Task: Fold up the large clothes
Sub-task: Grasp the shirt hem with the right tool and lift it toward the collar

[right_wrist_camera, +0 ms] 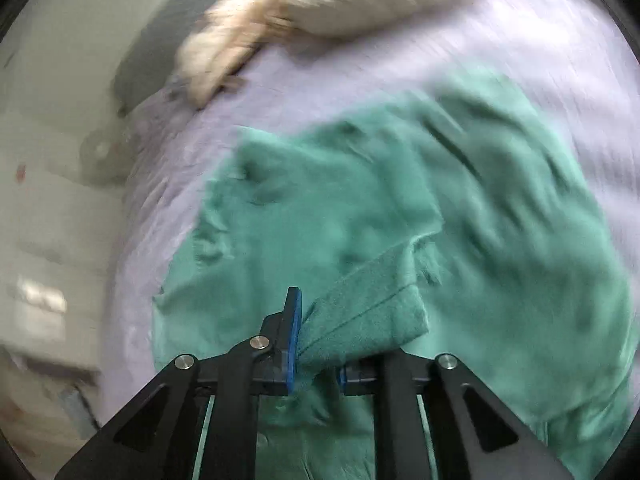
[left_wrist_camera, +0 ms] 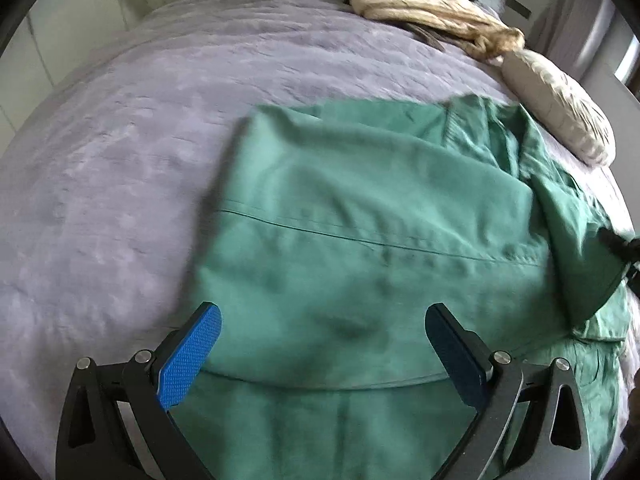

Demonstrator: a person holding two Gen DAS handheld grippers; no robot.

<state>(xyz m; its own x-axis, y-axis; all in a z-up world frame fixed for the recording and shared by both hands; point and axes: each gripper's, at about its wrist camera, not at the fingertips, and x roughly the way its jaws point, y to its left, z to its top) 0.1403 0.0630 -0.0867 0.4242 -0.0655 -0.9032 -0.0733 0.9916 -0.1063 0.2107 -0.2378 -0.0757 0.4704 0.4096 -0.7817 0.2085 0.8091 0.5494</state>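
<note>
While my left gripper (left_wrist_camera: pixel 324 330) hangs wide open and empty over the half-folded green cotton garment (left_wrist_camera: pixel 360 208) on the lilac quilted bedspread (left_wrist_camera: pixel 120 160), my right gripper (right_wrist_camera: pixel 316 344) pinches a bunched green edge, further folds remaining.

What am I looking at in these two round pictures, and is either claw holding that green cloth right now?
Each picture comes from a wide-angle camera on a hand-held gripper, looking out along its two fingers; a person carries one in each hand. The left gripper stands wide open above the green garment, gripping nothing. The right gripper has a bunched fold of the same green garment between its blue pads, which are nearly together. The garment lies partly folded on a bed with a lavender bedspread. Beyond it lie a beige garment and a pale pillow.
</note>
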